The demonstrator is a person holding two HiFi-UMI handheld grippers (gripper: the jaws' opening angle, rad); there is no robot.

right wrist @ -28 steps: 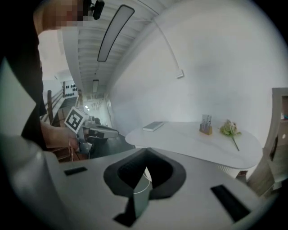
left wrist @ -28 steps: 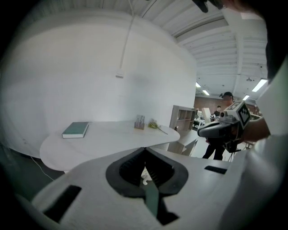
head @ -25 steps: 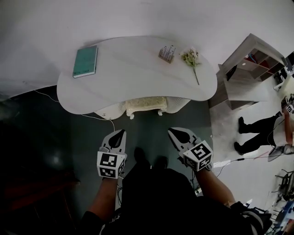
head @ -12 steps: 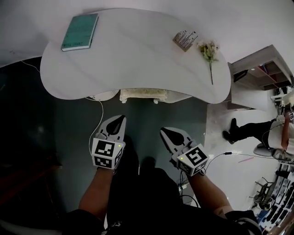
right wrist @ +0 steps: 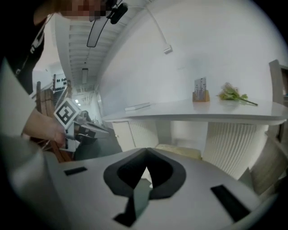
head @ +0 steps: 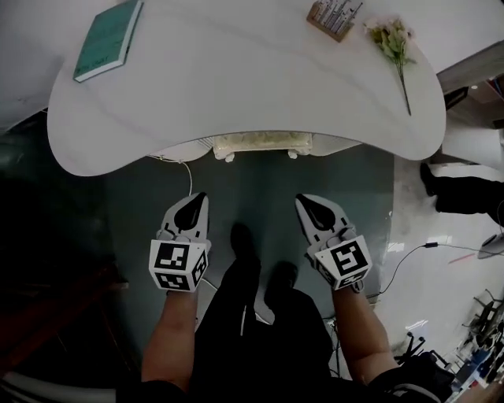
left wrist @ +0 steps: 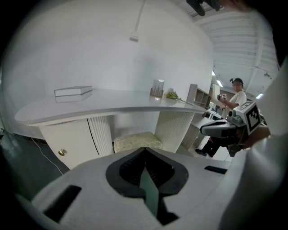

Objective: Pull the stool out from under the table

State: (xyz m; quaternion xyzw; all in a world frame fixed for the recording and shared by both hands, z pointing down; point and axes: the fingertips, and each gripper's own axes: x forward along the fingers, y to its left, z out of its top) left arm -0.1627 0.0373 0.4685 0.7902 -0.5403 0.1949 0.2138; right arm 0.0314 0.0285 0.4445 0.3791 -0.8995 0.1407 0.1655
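Taking the head view as a clock face with my feet at the centre, a teal book [head: 109, 39] lies at 11 o'clock, on the far left part of the white table [head: 236, 86]. My left gripper [head: 199, 200] hangs over the dark floor at about 10 o'clock, jaws pressed together with nothing between them, pointing toward the table. A thin white cable [head: 190, 175] runs on the floor from the table's underside to just beside it.

The stool [head: 260, 142] is at 12 o'clock, tucked under the table's near edge, with only its pale cushioned front and two small feet showing. It sits between the table's two ribbed white supports, and both grippers are well apart from it.

My right gripper [head: 304, 202] is at 2 o'clock, closed and empty too, tilted slightly inward. On the tabletop at 1 o'clock stands a small wooden card holder [head: 335, 16], and just right of it lies a sprig of flowers [head: 394, 39]. At 3 o'clock, a person's dark legs [head: 465, 193] show on the light floor.
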